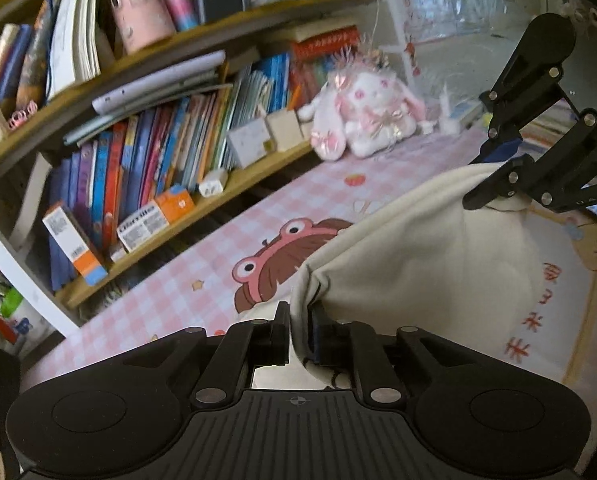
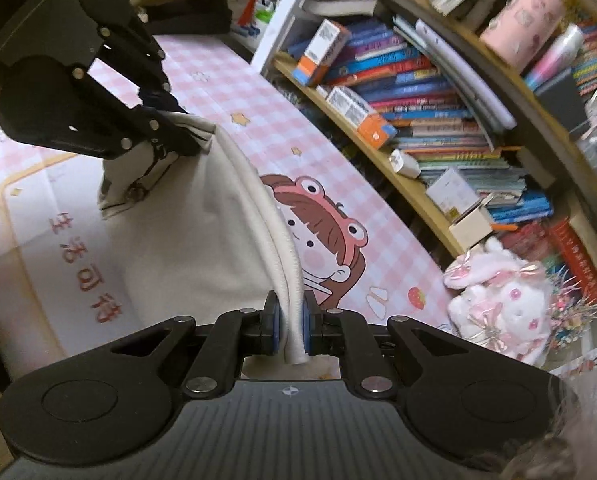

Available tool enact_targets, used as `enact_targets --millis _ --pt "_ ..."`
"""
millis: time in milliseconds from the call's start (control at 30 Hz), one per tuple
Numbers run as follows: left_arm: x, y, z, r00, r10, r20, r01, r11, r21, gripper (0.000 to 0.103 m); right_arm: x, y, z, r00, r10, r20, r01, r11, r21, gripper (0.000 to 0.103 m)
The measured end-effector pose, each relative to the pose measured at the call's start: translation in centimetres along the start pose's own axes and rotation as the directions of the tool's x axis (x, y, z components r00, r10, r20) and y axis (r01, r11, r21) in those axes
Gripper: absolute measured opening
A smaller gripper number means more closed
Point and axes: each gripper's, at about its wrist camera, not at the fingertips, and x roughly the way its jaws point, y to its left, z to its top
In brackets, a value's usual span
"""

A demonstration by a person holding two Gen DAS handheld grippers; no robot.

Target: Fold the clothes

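Each camera rides on its own gripper and looks forward and downward along the two fingers, close above a pink checked tablecloth (image 1: pixel 170 280). Both views share the cream garment (image 1: pixel 418 248), the bookshelf (image 2: pixel 418 184) and the plush rabbit (image 1: pixel 370 116), and each shows the other gripper.

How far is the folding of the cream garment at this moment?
Early. Done: both grippers have hold of the cream garment. In hand: the right gripper pinches its ribbed edge, the left gripper holds another corner, lifting it above the pink checked cloth. Left: laying it flat and finishing the folds.
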Motion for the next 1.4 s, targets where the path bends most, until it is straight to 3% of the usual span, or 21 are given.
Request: enact_targets --millis 67,200,300,400,533,567,633,700,767,833,900,967,1000,1067,1133,1200,1233,1267,1300,1367,1400 --pt "1.1 0.3 0.0 1.0 0.013 -0.023 -0.013 1.0 0.002 0.026 1.3 -0.8 -0.1 1.0 0.014 -0.008 -0.014 1.0 0.016 0.01" --pt "2.7 1.4 -0.6 0.997 0.057 -0.06 -0.057 0.998 0.004 0.07 4.4 -2.4 -0.6 0.998 0.048 -0.034 -0.046 0.997 0.061 0.011" --pt "3.1 2.5 -1.2 0.997 0.031 -0.075 -0.031 1.0 -0.002 0.076 6.9 -3.2 -1.2 0.996 0.075 -0.057 -0.068 0.992 0.103 0.011" --pt "3.1 2.9 -1.6 0.996 -0.006 -0.09 0.01 0.999 0.043 0.077 9.2 -3.9 -1.6 0.992 0.106 -0.073 -0.095 0.985 0.142 0.014" --pt "1.9 4.4 -1.1 0.974 -0.215 -0.077 0.219 0.975 0.047 0.077 11.6 -4.3 -1.8 0.984 0.14 -0.11 -0.123 0.981 0.148 0.015" --pt "1.4 5.0 -1.0 0.972 -0.232 -0.048 0.234 0.971 0.051 0.077 11.9 -4.3 -1.8 0.983 0.143 -0.117 -0.126 0.982 0.142 0.015" --pt "0.7 6.3 -0.9 0.983 -0.182 0.001 0.182 0.983 0.024 0.077 12.2 -4.5 -1.9 0.982 0.144 -0.122 -0.125 0.981 0.149 0.015" --pt "0.8 7.7 -1.3 0.997 -0.081 0.02 0.082 0.995 -0.059 0.077 12.5 -4.8 -2.0 0.983 0.139 -0.122 -0.115 0.976 0.187 0.015" --pt "0.5 8.8 -2.3 0.999 -0.021 0.038 0.027 0.986 -0.163 0.077 12.7 -5.1 -2.1 0.984 0.126 -0.124 -0.095 0.968 0.231 0.019" --pt "0.2 9.8 -3.3 0.998 0.035 0.05 -0.02 0.964 -0.266 0.077 12.8 -5.3 -2.3 0.988 0.069 -0.14 -0.028 0.96 0.279 0.038" --pt "-0.3 9.9 -4.8 0.994 -0.058 0.096 0.088 0.936 -0.341 0.077 12.8 -5.6 -2.6 0.988 0.024 -0.151 0.027 0.945 0.326 0.04" --pt "-0.2 8.2 -6.0 0.984 -0.15 0.095 0.172 0.935 -0.311 0.077 12.1 -6.1 -3.2 0.992 0.03 -0.122 0.019 0.923 0.385 0.04" --pt "0.2 6.7 -6.7 0.984 -0.164 0.073 0.178 0.946 -0.271 0.077 11.6 -6.4 -3.5 0.994 0.036 -0.1 0.009 0.91 0.414 0.041" --pt "1.2 4.2 -7.6 0.986 -0.163 0.032 0.166 0.968 -0.187 0.077 10.3 -6.8 -4.3 0.997 0.05 -0.054 -0.017 0.873 0.488 0.045" --pt "1.9 2.2 -8.2 0.992 -0.124 0.023 0.126 0.986 -0.112 0.077 9.3 -7.1 -5.4 0.996 0.082 -0.019 -0.055 0.805 0.591 0.052" --pt "2.6 0.8 -8.5 0.996 -0.087 0.026 0.088 0.995 -0.049 0.073 8.7 -6.6 -6.7 0.993 0.119 -0.002 -0.088 0.745 0.662 0.052" --pt "3.0 0.4 -8.5 0.995 -0.095 0.028 0.095 0.995 -0.019 0.065 8.5 -6.1 -7.0 0.992 0.123 -0.006 -0.086 0.731 0.677 0.052" --pt "3.4 0.0 -8.6 0.994 -0.105 0.03 0.105 0.994 0.013 0.029 8.5 -5.6 -7.3 0.992 0.123 -0.014 -0.08 0.722 0.688 0.052" --pt "3.6 0.0 -8.5 0.992 -0.123 0.024 0.122 0.992 0.032 0.007 8.6 -5.2 -7.6 0.992 0.123 -0.023 -0.073 0.713 0.697 0.05" --pt "3.3 2.1 -8.3 0.986 -0.149 0.079 0.155 0.985 -0.074 0.004 8.8 -4.6 -8.2 0.991 0.128 -0.029 -0.069 0.697 0.714 0.036" --pt "3.2 4.4 -8.5 0.977 -0.171 0.124 0.195 0.956 -0.22 0.004 8.9 -4.4 -8.3 0.99 0.136 -0.023 -0.078 0.691 0.719 0.029"
